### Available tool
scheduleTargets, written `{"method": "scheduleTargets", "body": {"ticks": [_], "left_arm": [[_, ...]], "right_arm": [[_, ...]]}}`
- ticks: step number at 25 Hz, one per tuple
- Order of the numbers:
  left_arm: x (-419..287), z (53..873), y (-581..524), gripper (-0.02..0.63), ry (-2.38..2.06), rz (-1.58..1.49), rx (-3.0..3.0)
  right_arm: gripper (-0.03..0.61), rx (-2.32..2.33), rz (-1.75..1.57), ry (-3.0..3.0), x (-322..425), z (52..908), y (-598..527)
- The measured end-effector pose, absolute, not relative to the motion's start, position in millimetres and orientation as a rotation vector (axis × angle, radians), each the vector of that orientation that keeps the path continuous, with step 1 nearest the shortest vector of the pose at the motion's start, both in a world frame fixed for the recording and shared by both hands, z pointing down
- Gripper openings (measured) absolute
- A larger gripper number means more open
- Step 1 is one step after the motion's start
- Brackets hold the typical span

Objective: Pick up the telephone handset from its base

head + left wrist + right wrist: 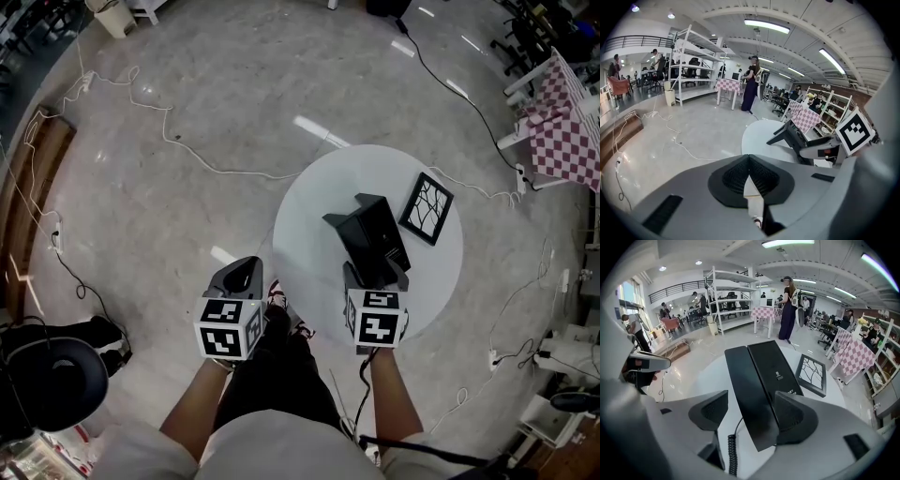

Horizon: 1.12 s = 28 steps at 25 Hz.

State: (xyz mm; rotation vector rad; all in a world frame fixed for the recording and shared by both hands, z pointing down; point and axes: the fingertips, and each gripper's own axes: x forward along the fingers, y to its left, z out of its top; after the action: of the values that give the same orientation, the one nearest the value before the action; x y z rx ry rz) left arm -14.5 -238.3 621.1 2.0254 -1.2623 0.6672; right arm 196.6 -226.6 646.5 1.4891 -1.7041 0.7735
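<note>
Straddling the handset (745, 385), the right gripper (752, 414) has its 2 jaws wide apart, clamping nothing (right jaw nearer). Handset lies on its base (776, 366) on the round table (309, 220). Left gripper (749, 178) is closed, empty.

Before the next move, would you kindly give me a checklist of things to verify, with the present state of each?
1. Opening of the right tongs: ok, the pads stand apart.
2. Near end of the handset between those pads: ok.
3. Pads pressing on the handset: not ok, bare table shows beside the left pad.
4. Handset lying on its base: ok, not yet lifted.
5. Slack in the coiled cord: cannot tell, it runs out of view under the tongs.
6. The left tongs out of the way: ok, shut, off the table's side.
</note>
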Motion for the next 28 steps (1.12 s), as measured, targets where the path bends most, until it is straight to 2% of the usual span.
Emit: {"method": "scheduleTargets", "body": {"ticks": [11, 28], "left_arm": [[-13, 620, -244, 0.015, -1.245, 0.619, 2.023], [-8, 624, -240, 0.015, -1.205, 0.633, 2.032]], "right_arm": [[0.328, 1.438, 0.632, -1.631, 194, 657, -234], [0.326, 1.458, 0.445, -1.546, 201, 660, -240]]}}
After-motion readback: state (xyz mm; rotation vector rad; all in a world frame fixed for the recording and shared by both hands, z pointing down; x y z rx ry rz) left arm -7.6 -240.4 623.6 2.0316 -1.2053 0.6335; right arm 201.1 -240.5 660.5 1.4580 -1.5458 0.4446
